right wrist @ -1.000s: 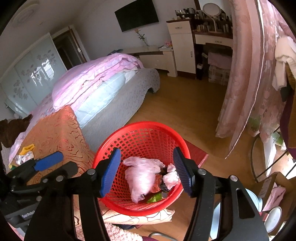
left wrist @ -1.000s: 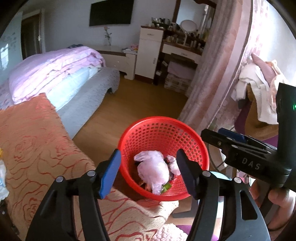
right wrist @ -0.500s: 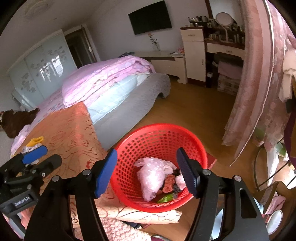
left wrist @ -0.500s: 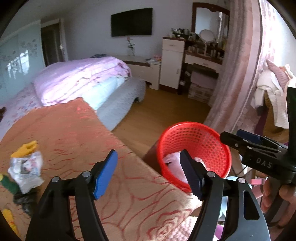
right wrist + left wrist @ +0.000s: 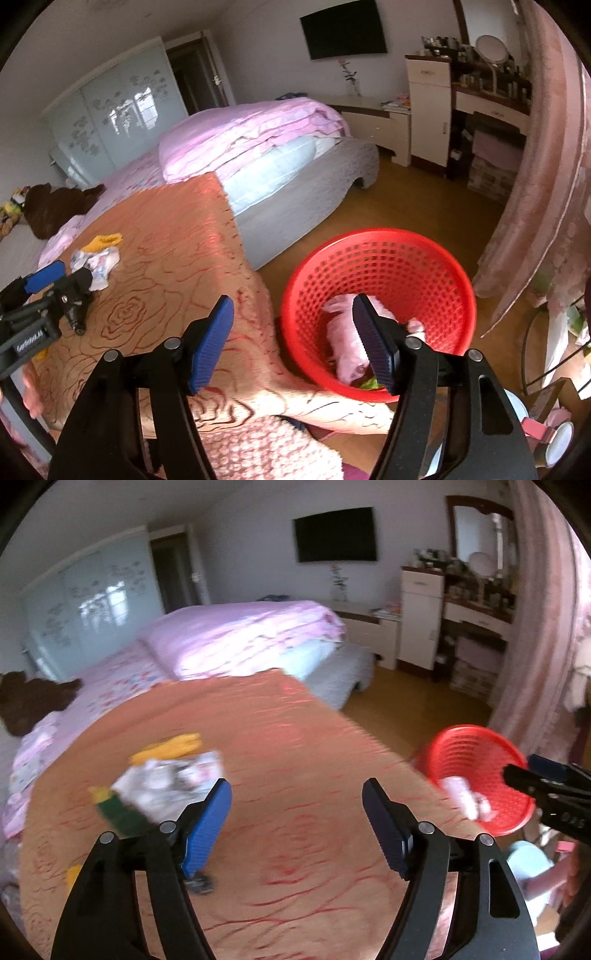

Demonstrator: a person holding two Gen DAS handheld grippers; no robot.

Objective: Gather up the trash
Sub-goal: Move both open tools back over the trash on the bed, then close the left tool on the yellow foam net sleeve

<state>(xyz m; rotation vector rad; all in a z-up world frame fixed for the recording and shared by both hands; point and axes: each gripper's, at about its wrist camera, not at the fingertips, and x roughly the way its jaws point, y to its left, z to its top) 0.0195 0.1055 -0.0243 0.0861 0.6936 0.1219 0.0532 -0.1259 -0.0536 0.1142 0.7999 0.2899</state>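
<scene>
- The left gripper (image 5: 297,805) hung over the orange cover (image 5: 295,746), jaws spread with nothing between them; they had just been opening wider.
- The right gripper (image 5: 293,325) pointed down at the cover's edge and the red basket (image 5: 436,266), jaws apart and empty. They had opened further during the last second.
- Trash lay on the cover's far left part: a crumpled white wrapper (image 5: 98,260), with a yellow scrap (image 5: 103,240) just behind it and touching it.
- In the blurred left view, the wrapper (image 5: 170,779) sat just beyond the left blue pad (image 5: 208,823), with a green and yellow piece (image 5: 118,812) beside it and a small dark bit (image 5: 199,882) nearer the camera.
- The basket stood on the wood floor (image 5: 424,206), against the cover's right edge; it held a pink bag (image 5: 343,339) and something green (image 5: 369,384) at the bottom.
- In the right view the left gripper (image 5: 59,284) showed at the left edge, near the wrapper; whether it touched could not be told.
- The bed (image 5: 258,136) with pink bedding lay behind the cover.
</scene>
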